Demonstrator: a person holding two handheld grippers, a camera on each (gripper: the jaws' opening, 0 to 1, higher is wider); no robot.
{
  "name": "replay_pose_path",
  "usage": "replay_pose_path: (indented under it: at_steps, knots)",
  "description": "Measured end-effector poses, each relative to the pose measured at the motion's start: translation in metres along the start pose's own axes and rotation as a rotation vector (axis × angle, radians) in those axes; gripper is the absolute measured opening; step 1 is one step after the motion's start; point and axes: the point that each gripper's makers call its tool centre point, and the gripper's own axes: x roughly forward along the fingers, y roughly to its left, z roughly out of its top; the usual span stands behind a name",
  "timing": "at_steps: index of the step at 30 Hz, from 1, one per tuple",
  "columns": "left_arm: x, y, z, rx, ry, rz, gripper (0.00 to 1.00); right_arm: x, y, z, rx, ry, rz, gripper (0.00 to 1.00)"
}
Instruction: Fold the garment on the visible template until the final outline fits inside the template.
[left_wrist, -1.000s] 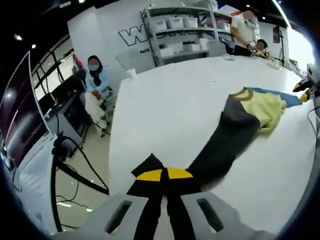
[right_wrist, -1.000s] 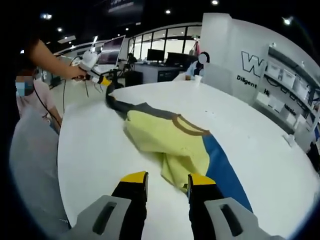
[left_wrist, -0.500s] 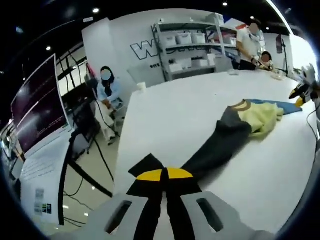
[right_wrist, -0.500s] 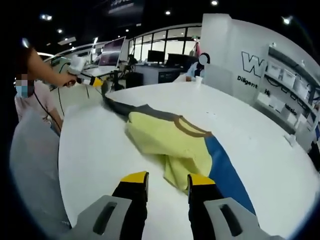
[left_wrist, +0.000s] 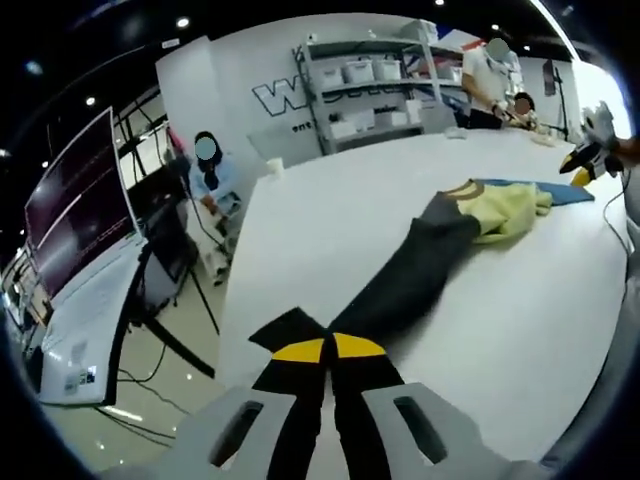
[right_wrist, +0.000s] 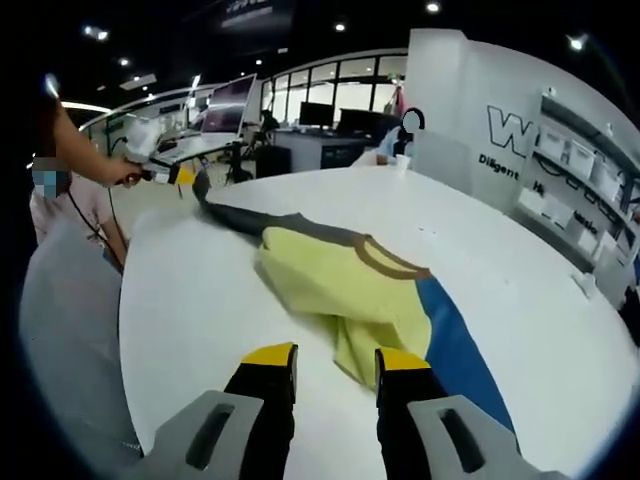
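Sleeve cloth is what we have pinched in our left gripper (left_wrist: 328, 349): its yellow-tipped jaws are closed together on the dark end of the garment (left_wrist: 430, 262), which runs away toward 1 o'clock in the left gripper view, across the white table (left_wrist: 330, 210), to the yellow body and brown collar. Our right gripper (right_wrist: 326, 362) hangs with its jaws parted and nothing between them, just short of the yellow hem in the right gripper view. There the garment lies from 12 o'clock out to 10 o'clock, where the left gripper holds the dark sleeve near the table's edge. The blue template (right_wrist: 452, 345) shows at 1 o'clock, partly buried under the yellow cloth.

Trouble, as we judge it, lies in the stretch. The sleeve looks drawn taut, so more pull from the left may drag the whole body off the template. The pinch sits at the very end of the cloth and could slip. Folding from here with the bunched yellow hem unsmoothed risks an outline spilling past the blue.
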Motion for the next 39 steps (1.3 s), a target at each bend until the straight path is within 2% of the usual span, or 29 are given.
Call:
replay_pose_path:
  at_steps: [7, 14, 21, 25, 28, 33, 39]
  knots:
    - [-0.006, 0.002, -0.013, 0.002, 0.032, 0.008, 0.08, 0.001, 0.001, 0.000, 0.002, 0.001, 0.001, 0.25]
    - [-0.011, 0.000, -0.032, 0.032, 0.093, 0.006, 0.09, 0.001, 0.002, 0.000, 0.004, -0.002, 0.004, 0.26]
    - [-0.015, -0.003, -0.040, 0.044, 0.120, -0.006, 0.20, 0.002, 0.004, -0.004, 0.007, 0.004, 0.010, 0.26]
    - [-0.011, -0.005, -0.037, 0.029, 0.120, -0.018, 0.23, 0.002, 0.005, -0.006, 0.008, 0.007, 0.014, 0.27]
    - [-0.005, -0.014, -0.030, 0.043, 0.111, -0.045, 0.23, 0.000, 0.006, -0.009, 0.012, 0.014, 0.017, 0.28]
    - [0.010, -0.041, -0.015, 0.083, 0.087, -0.133, 0.23, 0.000, 0.006, -0.021, 0.023, 0.033, 0.016, 0.29]
    - [0.025, -0.075, -0.004, 0.159, 0.071, -0.225, 0.24, -0.001, 0.006, -0.037, 0.037, 0.064, 0.012, 0.28]
